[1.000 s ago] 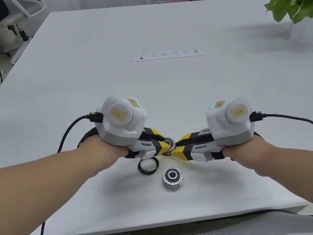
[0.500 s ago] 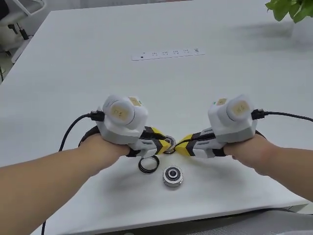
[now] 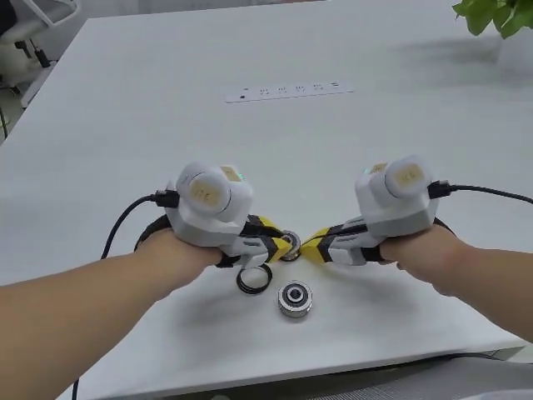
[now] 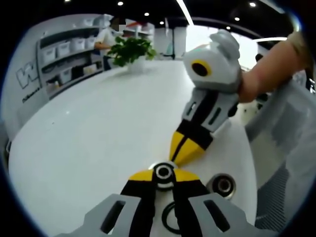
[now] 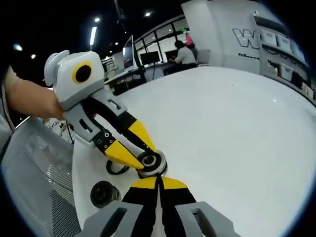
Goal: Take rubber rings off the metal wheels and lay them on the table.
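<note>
My left gripper point(image 3: 281, 244) is shut on a small metal wheel point(image 3: 289, 243) with a dark rubber rim, held just above the table. In the left gripper view the wheel point(image 4: 164, 173) sits between my yellow tips. My right gripper point(image 3: 309, 247) has its jaws together, tips against the wheel's rim point(image 5: 152, 160); whether they pinch the rubber I cannot tell. Black rubber rings point(image 3: 253, 279) lie on the table below the left gripper. A second metal wheel point(image 3: 294, 299) lies flat nearer the front edge.
The white table point(image 3: 275, 158) stretches far ahead, with a white power strip point(image 3: 287, 91) across its middle. A green plant point(image 3: 493, 15) stands at the far right corner. The table's front edge point(image 3: 350, 362) runs close behind the loose wheel.
The right hand has lifted a little and drawn slightly right, while its tips stay at the wheel. The left gripper, the rings and the loose wheel keep their places.
</note>
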